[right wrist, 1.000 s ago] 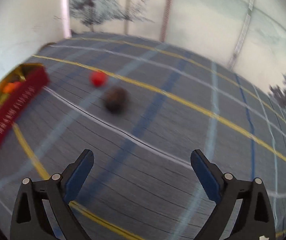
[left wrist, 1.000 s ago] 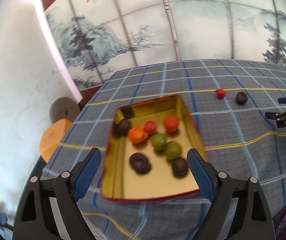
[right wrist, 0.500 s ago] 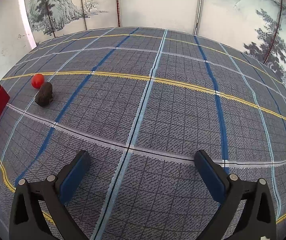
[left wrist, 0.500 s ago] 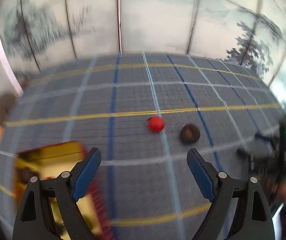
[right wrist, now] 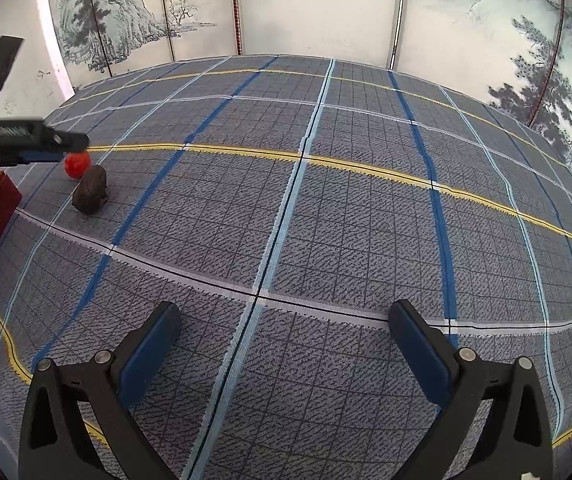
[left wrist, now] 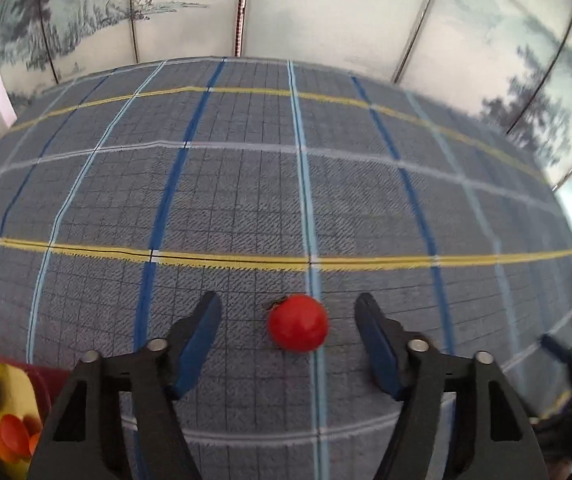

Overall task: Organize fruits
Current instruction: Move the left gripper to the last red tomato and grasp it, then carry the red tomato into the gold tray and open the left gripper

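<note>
**Left hand-held gripper closing in on a small red fruit**

The risks come first. The red fruit (left wrist: 298, 323) is round and smooth and rests freely on the cloth-covered surface (left wrist: 245, 200). It sits nearer the right pad than the left, so one pad would probably touch first and could nudge it into a roll before the other arrives. A squeeze that lands too high on the fruit may pop it out forward. In the right wrist view, a dark wrinkled fruit (right wrist: 90, 195) lies just beside the red one, on its near side, and a sideways bump could knock it.

The left hand-held gripper (left wrist: 288, 326) points steeply down at the surface. Its jaws have just been closing, yet a gap shows on each side of the red fruit between them, so nothing is gripped.

The right hand-held gripper (right wrist: 286, 344) hovers with jaws spread wide and empty, well apart from both fruits, which lie far off to its left.

The red-sided tin (left wrist: 9, 404) holding sorted fruits sits at the lower left of the left hand-held gripper.
</note>
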Motion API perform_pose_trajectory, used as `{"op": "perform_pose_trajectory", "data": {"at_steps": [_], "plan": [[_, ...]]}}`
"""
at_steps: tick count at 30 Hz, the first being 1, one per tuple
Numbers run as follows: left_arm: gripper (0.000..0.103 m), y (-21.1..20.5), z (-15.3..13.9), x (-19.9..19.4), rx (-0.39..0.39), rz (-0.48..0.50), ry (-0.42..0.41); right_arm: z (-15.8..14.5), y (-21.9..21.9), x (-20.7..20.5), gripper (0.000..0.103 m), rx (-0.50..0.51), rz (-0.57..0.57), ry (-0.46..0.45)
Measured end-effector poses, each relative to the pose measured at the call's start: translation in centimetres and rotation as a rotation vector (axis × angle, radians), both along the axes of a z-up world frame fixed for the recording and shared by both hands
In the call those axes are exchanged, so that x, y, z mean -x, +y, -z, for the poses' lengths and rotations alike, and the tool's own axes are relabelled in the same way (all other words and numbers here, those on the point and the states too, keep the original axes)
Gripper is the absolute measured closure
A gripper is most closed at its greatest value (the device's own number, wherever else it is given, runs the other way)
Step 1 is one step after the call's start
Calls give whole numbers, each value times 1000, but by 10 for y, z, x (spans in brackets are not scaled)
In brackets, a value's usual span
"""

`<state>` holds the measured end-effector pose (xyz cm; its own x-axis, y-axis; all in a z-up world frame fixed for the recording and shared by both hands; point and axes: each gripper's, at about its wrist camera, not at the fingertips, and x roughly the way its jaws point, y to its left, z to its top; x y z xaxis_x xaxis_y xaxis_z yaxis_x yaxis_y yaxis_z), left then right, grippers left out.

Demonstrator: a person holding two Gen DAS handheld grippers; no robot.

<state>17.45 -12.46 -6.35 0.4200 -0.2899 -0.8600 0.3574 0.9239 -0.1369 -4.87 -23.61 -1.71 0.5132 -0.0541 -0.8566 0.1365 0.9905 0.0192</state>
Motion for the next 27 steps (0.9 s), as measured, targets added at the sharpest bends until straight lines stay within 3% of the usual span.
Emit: {"op": "perform_pose_trajectory", "data": {"at_steps": [1,3,10,20,27], "plan": [[56,-4,7,-1,-14,10,14,0,0,0,0,0,0,0],[71,-9,10,4,-66,12,-31,0,0,1,0,-2,0,-1],[71,3,-1,29,-47,-38,-57,1,0,-2,0,-4,2,-1],[71,32,-57,132,-24,-37,-156,2,-2,-4,0,4,12,3],[71,65,-74,180,-28,-64,-199,2,-2,-4,0,5,12,2]]}}
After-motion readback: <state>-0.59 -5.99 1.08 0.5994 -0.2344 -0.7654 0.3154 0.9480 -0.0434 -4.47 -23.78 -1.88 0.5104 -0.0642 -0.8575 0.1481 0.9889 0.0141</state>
